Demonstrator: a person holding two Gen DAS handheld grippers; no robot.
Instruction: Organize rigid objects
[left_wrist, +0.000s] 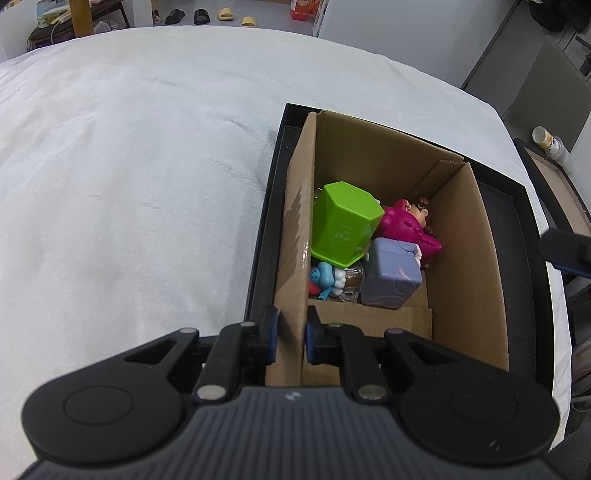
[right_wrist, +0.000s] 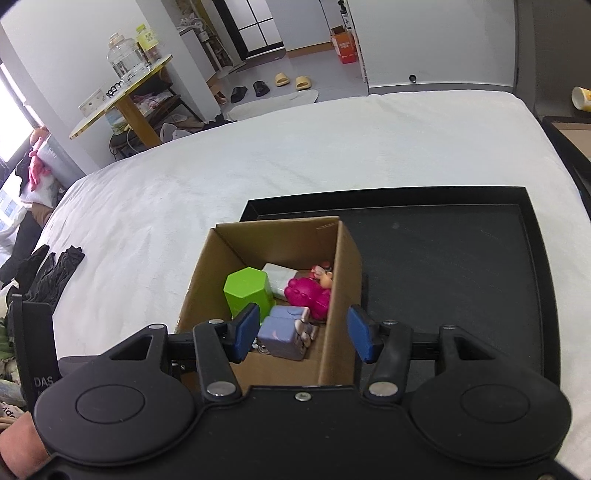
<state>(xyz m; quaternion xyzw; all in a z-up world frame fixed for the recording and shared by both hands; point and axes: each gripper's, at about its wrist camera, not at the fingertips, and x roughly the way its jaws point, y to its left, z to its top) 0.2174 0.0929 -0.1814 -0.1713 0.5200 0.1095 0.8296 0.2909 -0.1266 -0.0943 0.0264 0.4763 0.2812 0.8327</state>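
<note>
Looks near done: green cup (left_wrist: 345, 223), pink toy (left_wrist: 406, 225), purple cube (left_wrist: 391, 275) already in the cardboard box (left_wrist: 469, 258) on the black tray (right_wrist: 461, 266). Left tool (left_wrist: 291, 334) pinches the box's left wall; right tool (right_wrist: 303, 332) hovers wide open, empty. White bed (left_wrist: 129, 166); slippers (right_wrist: 291, 81) far on the bedroom floor.

A lived-in home bedroom: a bed (right_wrist: 258, 158) under a white blanket fills both views. Past its far edge, slippers (right_wrist: 291, 80) lie on the floor, and a yellow-topped side table (right_wrist: 122, 92) carries a glass jar (right_wrist: 123, 59) and clutter.
</note>
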